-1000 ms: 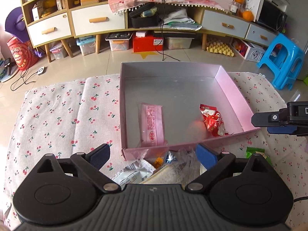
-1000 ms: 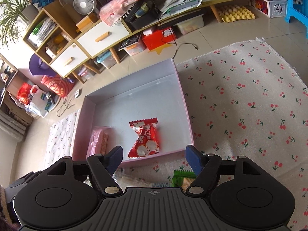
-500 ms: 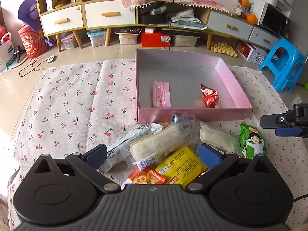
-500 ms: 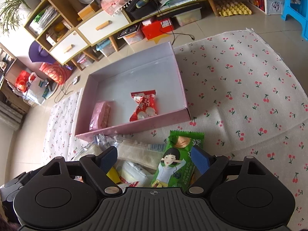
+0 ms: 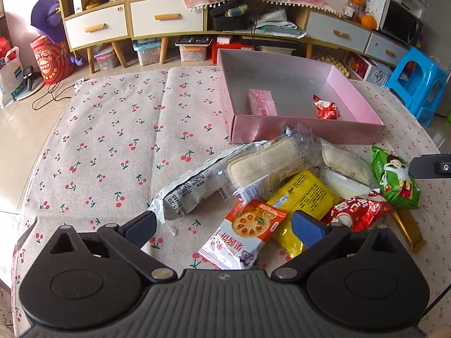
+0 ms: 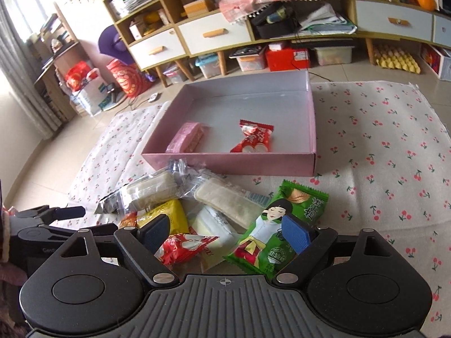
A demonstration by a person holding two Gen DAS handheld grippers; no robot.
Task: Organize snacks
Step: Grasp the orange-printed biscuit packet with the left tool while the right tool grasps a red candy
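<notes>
Snacks: two lie inside the pink box (image 5: 307, 132), a pink bar (image 5: 262, 106) and a red candy pack (image 5: 326, 108). Pile just in front of box on cherry cloth (image 5: 112, 140) holds about eight packs, including green pack (image 6: 277, 228), yellow pack (image 5: 303, 197), orange cracker pack (image 5: 245, 236), red pack (image 6: 183, 246). Left gripper (image 5: 222, 229) hovers low over the pile, jaws spread, holding nothing. Right gripper (image 6: 225, 232) hovers over red and green packs, jaws spread, empty.

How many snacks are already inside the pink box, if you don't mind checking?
2: a pink wafer pack toward the pink box's left side, and a red candy packet near its middle. None appear hidden.
</notes>
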